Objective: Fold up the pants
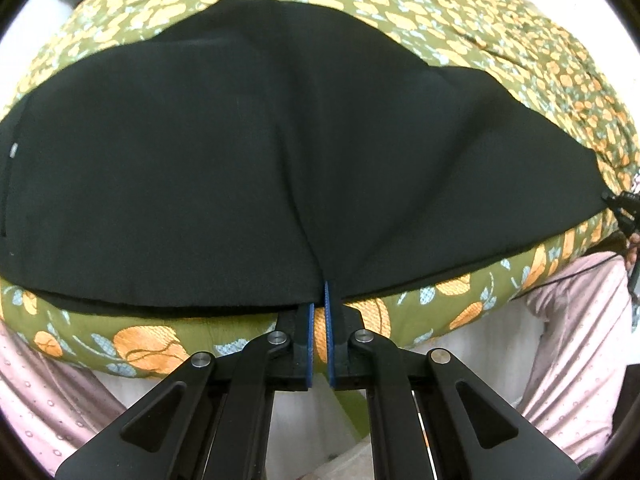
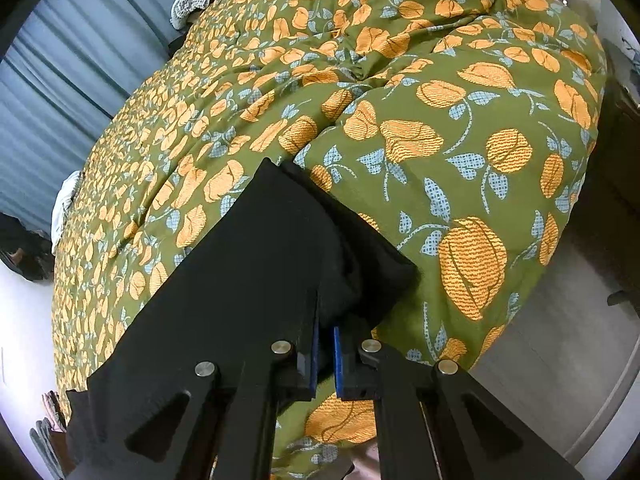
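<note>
Two claws hold one pair of black pants [image 1: 224, 168] over a big bed. The bed has a green blanket [image 2: 460, 128] with orange flowers on it, and the pants lie spread across the near part of that blanket.

I think the pants are held by their near edge so that edge can be lifted and laid over the rest to make a fold. Holding in two spots, well apart, would keep the cloth flat and stop it from bunching up.

The left claw [image 1: 320, 312] is pinched shut on the near edge of the pants. A long crease runs up from that spot, so the cloth looks pulled a little tight. The right claw [image 2: 326, 336] is pinched on a corner of the pants near the end of the bed. Its blue pads [image 2: 338, 360] sit close together with dark cloth tucked between them.

The left view shows nearly all of the pants, wide and flat, with a second layer peeking out under the near edge. It also shows the right claw as a tiny thing at the far right corner of the cloth. The right view does not show that spread. It shows only one end of the pants, but it shows much more of the bed, plus blue curtains [image 2: 60, 80] and the floor [image 2: 560, 320].
</note>
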### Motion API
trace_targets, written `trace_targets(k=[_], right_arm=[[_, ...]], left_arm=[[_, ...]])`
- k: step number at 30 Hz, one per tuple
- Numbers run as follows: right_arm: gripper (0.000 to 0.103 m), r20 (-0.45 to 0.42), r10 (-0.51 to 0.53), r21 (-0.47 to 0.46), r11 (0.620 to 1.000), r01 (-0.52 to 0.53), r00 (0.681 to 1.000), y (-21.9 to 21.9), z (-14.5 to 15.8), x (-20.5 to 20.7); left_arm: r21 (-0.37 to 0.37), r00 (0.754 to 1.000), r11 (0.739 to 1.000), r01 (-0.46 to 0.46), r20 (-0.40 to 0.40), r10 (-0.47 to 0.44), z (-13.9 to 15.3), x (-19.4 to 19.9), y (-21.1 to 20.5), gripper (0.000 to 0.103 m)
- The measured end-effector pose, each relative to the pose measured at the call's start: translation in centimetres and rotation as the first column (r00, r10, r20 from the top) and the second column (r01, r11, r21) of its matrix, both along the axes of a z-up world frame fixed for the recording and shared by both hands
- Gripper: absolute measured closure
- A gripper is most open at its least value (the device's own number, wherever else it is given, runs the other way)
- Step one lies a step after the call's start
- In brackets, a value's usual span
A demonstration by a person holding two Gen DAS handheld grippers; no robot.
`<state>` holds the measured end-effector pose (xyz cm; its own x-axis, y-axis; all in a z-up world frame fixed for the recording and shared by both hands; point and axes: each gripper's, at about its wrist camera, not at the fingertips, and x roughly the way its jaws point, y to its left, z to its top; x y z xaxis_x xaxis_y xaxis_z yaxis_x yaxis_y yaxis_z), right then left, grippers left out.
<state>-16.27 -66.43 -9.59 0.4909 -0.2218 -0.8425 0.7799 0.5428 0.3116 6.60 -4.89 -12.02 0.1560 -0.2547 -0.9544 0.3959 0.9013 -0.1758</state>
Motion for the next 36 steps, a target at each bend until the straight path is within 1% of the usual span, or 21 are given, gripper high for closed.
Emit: trace_targets(k=[2, 3, 4, 6, 7, 9, 11, 13, 16, 18, 20, 21, 22, 24, 26, 27, 28, 30, 32, 34, 36], right_arm=[[0.093, -0.011, 0.007, -0.006, 1.0, -0.008, 1.0, 0.2, 0.1, 0.1], [0.084, -0.013, 0.007, -0.006, 1.0, -0.007, 1.0, 0.2, 0.2, 0.0], [0.076, -0.005, 0.001, -0.003, 1.0, -0.001, 1.0, 0.4, 0.3, -0.3], [0.031, 0.032, -0.034, -0.008, 0.999, 0.034, 0.999, 0.8, 1.0, -1.4], [0.028, 0.058, -0.072, -0.032, 0.997, 0.074, 0.996, 1.3, 1.8, -2.5], [0.028, 0.086, -0.125, -0.084, 0.988, 0.132, 0.988, 2.3, 3.1, -4.2], [0.027, 0.074, -0.118, -0.178, 0.975, 0.13, 0.99, 4.3, 4.6, -4.8], [0.027, 0.072, -0.054, -0.232, 0.97, 0.069, 0.996, 6.3, 5.7, -3.7], [0.027, 0.085, 0.1, -0.218, 0.973, -0.08, 0.991, 9.7, 6.0, 0.1], [0.027, 0.107, 0.229, -0.194, 0.959, -0.206, 0.968, 12.6, 5.5, 3.4], [0.027, 0.12, 0.355, -0.175, 0.927, -0.333, 0.927, 16.2, 4.5, 7.1], [0.027, 0.118, 0.402, -0.17, 0.909, -0.38, 0.908, 17.8, 3.9, 8.4], [0.027, 0.103, 0.464, -0.165, 0.88, -0.445, 0.88, 19.8, 3.0, 9.8], [0.027, 0.042, 0.558, -0.136, 0.825, -0.549, 0.829, 23.0, 0.4, 11.4], [0.027, -0.096, 0.625, -0.054, 0.774, -0.631, 0.775, 25.7, -3.8, 12.1], [0.026, -0.141, 0.634, -0.065, 0.761, -0.646, 0.761, 26.6, -4.8, 11.8], [0.025, -0.162, 0.639, -0.11, 0.745, -0.658, 0.752, 27.5, -4.8, 11.1], [0.023, -0.164, 0.64, -0.103, 0.746, -0.658, 0.751, 27.8, -4.0, 10.7], [0.023, -0.124, 0.618, -0.074, 0.775, -0.628, 0.777, 27.2, -2.9, 10.4], [0.023, -0.063, 0.601, -0.106, 0.79, -0.604, 0.797, 26.6, -1.0, 10.1], [0.023, -0.062, 0.598, -0.164, 0.784, -0.599, 0.799, 25.9, 0.5, 10.6]], left_arm=[[-0.045, 0.999, 0.998, -0.031, -0.032, 0.03, 0.2, 0.3, 1.0, 0.092], [-0.065, 0.998, 0.997, -0.051, -0.051, 0.047, 0.4, 0.4, 1.8, 0.087], [-0.079, 0.995, 0.994, -0.073, -0.069, 0.068, 0.7, 0.4, 2.6, 0.074], [-0.096, 0.989, 0.987, -0.129, -0.083, 0.121, 1.9, 0.2, 4.9, 0.06], [-0.114, 0.985, 0.981, -0.159, -0.079, 0.151, 2.8, 0.0, 6.2, 0.059], [-0.147, 0.976, 0.965, -0.217, -0.055, 0.211, 5.0, -0.1, 8.9, 0.059], [-0.18, 0.965, 0.95, -0.256, 0.012, 0.263, 7.5, 0.3, 10.8, 0.058], [-0.197, 0.955, 0.945, -0.262, 0.089, 0.284, 9.2, 1.6, 11.4, 0.054], [-0.171, 0.952, 0.961, -0.218, 0.178, 0.247, 8.9, 4.6, 9.8, 0.05], [-0.12, 0.96, 0.979, -0.166, 0.208, 0.188, 6.9, 5.9, 7.5, 0.05], [0.01, 0.981, 0.995, -0.103, 0.166, 0.1, 3.4, 6.3, 5.0, 0.058], [0.098, 0.992, 0.993, -0.069, 0.11, 0.059, 1.3, 5.9, 4.1, 0.072], [0.141, 0.994, 0.989, -0.05, 0.101, 0.036, 0.4, 5.1, 3.9, 0.073], [0.193, 0.99, 0.981, -0.006, 0.14, -0.021, 0.4, 2.9, 3.9, 0.073], [0.203, 0.993, 0.979, -0.004, 0.116, -0.019, 0.7, 1.9, 4.6, 0.073], [0.197, 0.995, 0.98, -0.012, 0.101, -0.009, 0.8, 1.7, 5.0, 0.073], [0.191, 0.995, 0.981, -0.024, 0.095, 0.006, 1.1, 1.7, 5.4, 0.073], [0.157, 0.994, 0.986, -0.057, 0.105, 0.041, 1.9, 1.7, 5.5, 0.073], [0.106, 0.989, 0.991, -0.078, 0.135, 0.063, 3.5, 2.1, 5.6, 0.069], [0.058, 0.979, 0.995, -0.085, 0.192, 0.072, 5.1, 3.1, 5.0, 0.044], [0.047, 0.966, 0.995, -0.087, 0.246, 0.073, 6.0, 4.5, 4.1, 0.032]])
